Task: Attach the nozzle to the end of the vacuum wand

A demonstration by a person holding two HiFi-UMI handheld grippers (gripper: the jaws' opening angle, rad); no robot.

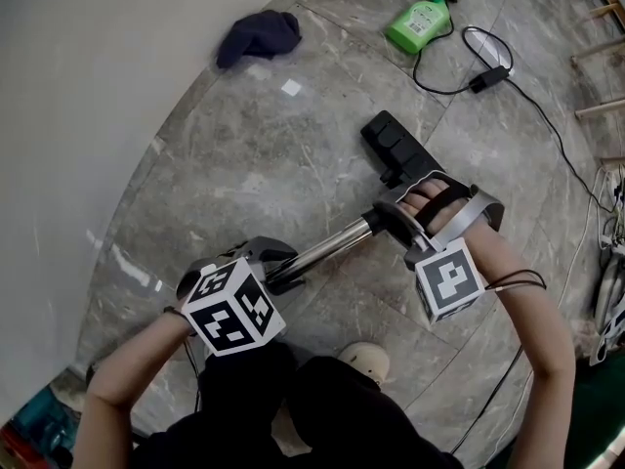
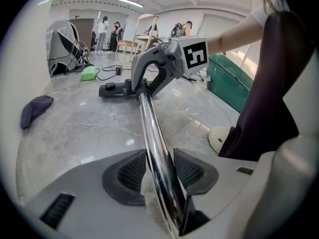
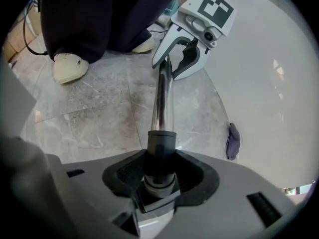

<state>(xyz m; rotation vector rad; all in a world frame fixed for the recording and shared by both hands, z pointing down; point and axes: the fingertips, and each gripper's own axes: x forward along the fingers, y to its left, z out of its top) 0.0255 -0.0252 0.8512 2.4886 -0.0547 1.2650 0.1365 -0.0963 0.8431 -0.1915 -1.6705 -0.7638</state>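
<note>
Bottle (image 1: 420,24) lies well apart; left gripper (image 2: 160,171) and right gripper (image 3: 160,176) clamp wand (image 1: 332,247).

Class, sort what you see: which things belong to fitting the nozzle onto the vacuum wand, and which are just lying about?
In the job: vacuum wand, nozzle, left hand-held gripper, right hand-held gripper.
Lying about: green bottle, dark cloth, black cable.
</note>
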